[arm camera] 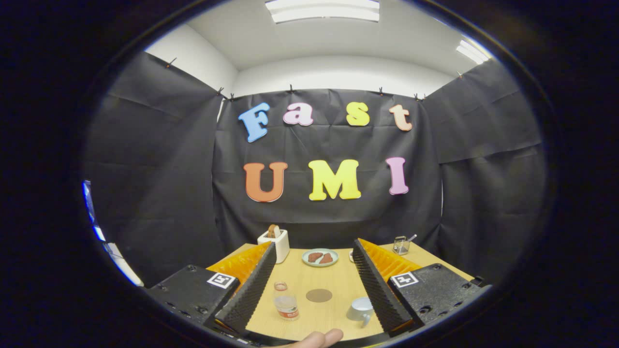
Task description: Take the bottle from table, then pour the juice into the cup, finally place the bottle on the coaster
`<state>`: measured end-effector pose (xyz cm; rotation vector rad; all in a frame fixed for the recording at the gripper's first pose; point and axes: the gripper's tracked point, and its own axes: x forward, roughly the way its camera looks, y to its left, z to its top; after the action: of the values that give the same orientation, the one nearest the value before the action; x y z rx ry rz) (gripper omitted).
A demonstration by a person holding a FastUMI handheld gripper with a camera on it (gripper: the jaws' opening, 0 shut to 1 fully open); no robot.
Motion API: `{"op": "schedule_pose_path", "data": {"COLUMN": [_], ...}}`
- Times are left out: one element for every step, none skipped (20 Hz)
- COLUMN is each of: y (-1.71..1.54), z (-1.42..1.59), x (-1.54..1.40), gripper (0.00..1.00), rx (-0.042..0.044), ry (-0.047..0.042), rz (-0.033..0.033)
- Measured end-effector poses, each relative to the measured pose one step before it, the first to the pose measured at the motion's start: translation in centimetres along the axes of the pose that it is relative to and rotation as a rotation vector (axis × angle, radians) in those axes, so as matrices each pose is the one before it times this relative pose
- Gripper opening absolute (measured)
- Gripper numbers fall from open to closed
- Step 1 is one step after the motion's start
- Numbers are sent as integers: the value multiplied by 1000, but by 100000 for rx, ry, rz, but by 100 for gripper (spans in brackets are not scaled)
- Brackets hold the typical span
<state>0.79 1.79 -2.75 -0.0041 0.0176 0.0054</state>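
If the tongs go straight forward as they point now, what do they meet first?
Probably the coaster, lying midway between the open tongs. The bottle stands off-line near one finger, the cup near the other. Depth is unclear.

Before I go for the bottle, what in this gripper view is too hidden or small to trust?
- Bottle: juice level too small to judge.
- Cup: far side hidden behind a finger of the open gripper.
- Plate: food too small to identify.
- White holder: partly hidden by the other finger.
- Wire container: contents too small.
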Motion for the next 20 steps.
{"op": "schedule_pose_path", "data": {"y": [216, 49, 128, 282, 202, 386, 240, 300, 390, 235, 253, 248, 454, 347, 386, 326, 302, 277, 343, 363], "z": [-432, -295, -57, -571, -621, -872, -819, -777, -617, -648, -879, -1380, -1260, -1220, -1084, -1139, -942, -879, -712, -696], "x": [211, 134, 154, 209, 163, 199, 173, 313, 228, 350, 403, 377, 451, 445, 411, 615, 547, 255, 238, 379], "gripper": [100, 100, 100, 100, 100, 100, 100, 100, 100, 100, 100, 100, 100, 100, 100, 100, 100, 100, 100, 100], "rx": [-261, -366, 152, 254, 210, 132, 134, -120, -390, -331, -735, -501, -331, -286, -129, -20, -435, -524, -254, -9], "ry": [204, -702, -1119, -740, -7, 476, 694, 46, -677, -958, -524, 472, 1091, 1032, 853, 1188, 651, 283, -105, -173], "rz": [-237, -646, -237, -180, -39, 357, 116, 532, 305, 221, -121, 16, 412, 396, 391, 186, 167, 130, 205, 288]}}
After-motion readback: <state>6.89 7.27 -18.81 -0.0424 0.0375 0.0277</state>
